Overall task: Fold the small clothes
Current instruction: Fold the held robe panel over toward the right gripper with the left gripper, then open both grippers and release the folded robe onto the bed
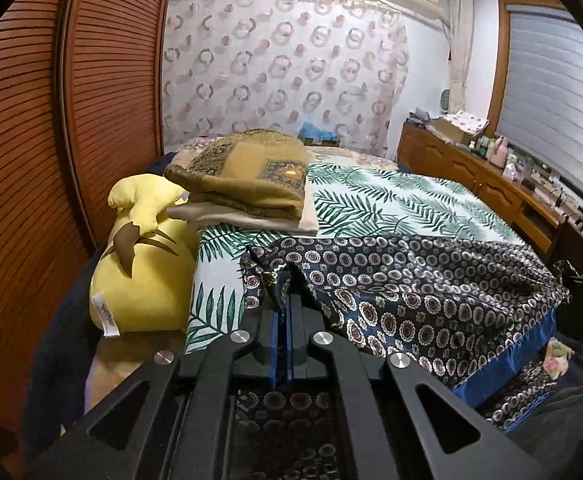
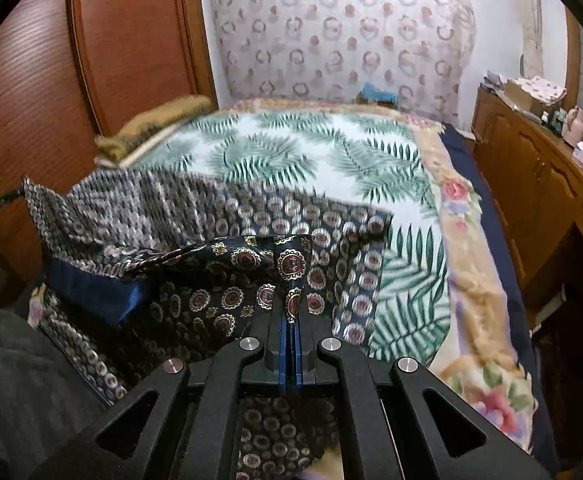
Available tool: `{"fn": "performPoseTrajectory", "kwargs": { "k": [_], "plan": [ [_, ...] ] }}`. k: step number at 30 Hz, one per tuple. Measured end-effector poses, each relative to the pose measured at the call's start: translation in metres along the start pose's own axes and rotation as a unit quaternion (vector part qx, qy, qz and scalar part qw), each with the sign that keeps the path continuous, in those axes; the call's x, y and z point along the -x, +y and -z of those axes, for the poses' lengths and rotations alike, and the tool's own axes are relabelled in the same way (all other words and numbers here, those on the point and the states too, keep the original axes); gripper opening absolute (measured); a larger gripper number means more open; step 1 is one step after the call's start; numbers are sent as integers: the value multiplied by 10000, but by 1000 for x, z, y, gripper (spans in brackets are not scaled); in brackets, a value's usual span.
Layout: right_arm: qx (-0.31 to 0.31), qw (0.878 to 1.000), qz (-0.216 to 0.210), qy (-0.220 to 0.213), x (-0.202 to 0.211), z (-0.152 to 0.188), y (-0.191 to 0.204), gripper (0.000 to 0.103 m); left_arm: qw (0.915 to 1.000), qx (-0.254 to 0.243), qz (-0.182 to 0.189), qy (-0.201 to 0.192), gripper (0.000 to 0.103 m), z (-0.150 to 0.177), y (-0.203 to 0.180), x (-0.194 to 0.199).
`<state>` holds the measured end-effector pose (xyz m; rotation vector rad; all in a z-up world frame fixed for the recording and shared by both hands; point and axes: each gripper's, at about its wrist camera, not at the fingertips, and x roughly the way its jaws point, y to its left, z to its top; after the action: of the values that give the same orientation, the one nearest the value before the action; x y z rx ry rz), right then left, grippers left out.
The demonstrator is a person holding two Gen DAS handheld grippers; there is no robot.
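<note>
A dark navy garment with round medallion print and a plain blue band (image 1: 431,296) lies across the near part of the bed, its front edge lifted. My left gripper (image 1: 285,280) is shut on the garment's left corner, with cloth draped over its fingers. My right gripper (image 2: 291,300) is shut on the right corner of the same garment (image 2: 219,240), holding a folded flap up. The rest of the cloth stretches between the two grippers and hangs down below them.
The bed has a palm-leaf sheet (image 1: 391,200) over a floral blanket (image 2: 471,272). A yellow plush toy (image 1: 143,260) and folded ochre blankets (image 1: 247,176) sit at the left. Wooden wardrobe doors (image 1: 51,120) stand left, a cluttered wooden dresser (image 1: 491,184) right.
</note>
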<state>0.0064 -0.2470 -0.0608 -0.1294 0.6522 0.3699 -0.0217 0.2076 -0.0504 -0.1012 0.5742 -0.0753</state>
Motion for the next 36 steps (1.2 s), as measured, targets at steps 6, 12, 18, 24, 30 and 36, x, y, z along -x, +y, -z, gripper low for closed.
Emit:
{"fn": "performPoseTrajectory", "kwargs": {
  "k": [6, 12, 18, 24, 30, 36],
  "plan": [
    [119, 9999, 18, 22, -2, -14, 8, 5, 9996, -82, -64, -257, 3, -3, -4, 13],
    [186, 9996, 77, -189, 16, -23, 13, 14, 9988, -174, -207, -410, 21, -16, -7, 20],
    [71, 9989, 230, -398, 17, -34, 4, 29, 9987, -106, -171, -463, 64, -24, -4, 19],
    [-63, 9981, 226, -567, 10, -50, -6, 40, 9972, -27, -20, -750, 87, -38, -2, 29],
    [-119, 9976, 232, -643, -12, -58, -10, 61, 9974, 28, -301, -652, 87, -55, 6, 8],
    [-194, 9984, 342, -402, -43, -57, -14, 62, 9997, 8, -198, -143, 87, -56, 13, -49]
  ]
}}
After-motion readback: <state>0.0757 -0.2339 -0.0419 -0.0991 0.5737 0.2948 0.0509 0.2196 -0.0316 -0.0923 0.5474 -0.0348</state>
